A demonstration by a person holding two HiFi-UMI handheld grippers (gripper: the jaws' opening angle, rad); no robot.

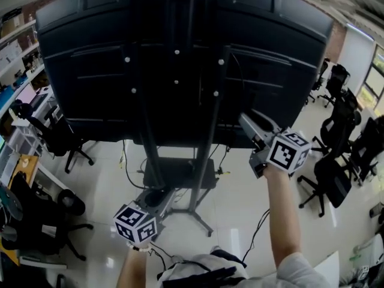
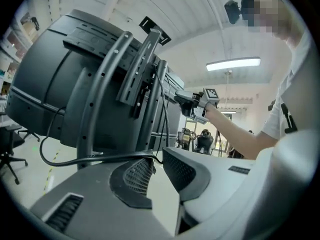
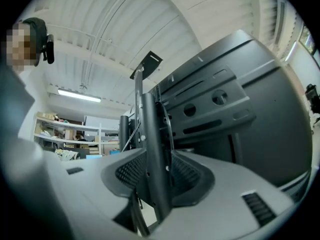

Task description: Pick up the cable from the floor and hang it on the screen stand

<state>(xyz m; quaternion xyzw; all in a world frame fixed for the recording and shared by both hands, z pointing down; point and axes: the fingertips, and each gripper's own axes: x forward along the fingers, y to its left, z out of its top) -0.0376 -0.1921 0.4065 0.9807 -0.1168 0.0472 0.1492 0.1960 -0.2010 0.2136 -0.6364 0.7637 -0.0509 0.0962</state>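
The big black screen (image 1: 180, 59) is seen from behind on its stand (image 1: 207, 155) with two uprights. Low beside the stand's base, my left gripper (image 2: 156, 165) holds its jaws a little apart. The black cable (image 2: 75, 160) comes in from the left, crosses the left pad's tip and ends in the gap, which is wider than the cable. Higher up behind the screen, my right gripper (image 3: 156, 176) is open, with a black bar of the stand (image 3: 150, 134) standing between its pads. A thin cable (image 3: 131, 211) curves at the bottom of that gap.
Office chairs stand on the floor at left (image 1: 57, 137) and right (image 1: 336, 173). The stand's base shelf (image 1: 180, 173) sits between the uprights. More cables trail over the glossy floor (image 1: 259, 224). Shelves and desks (image 1: 15, 59) line the far left.
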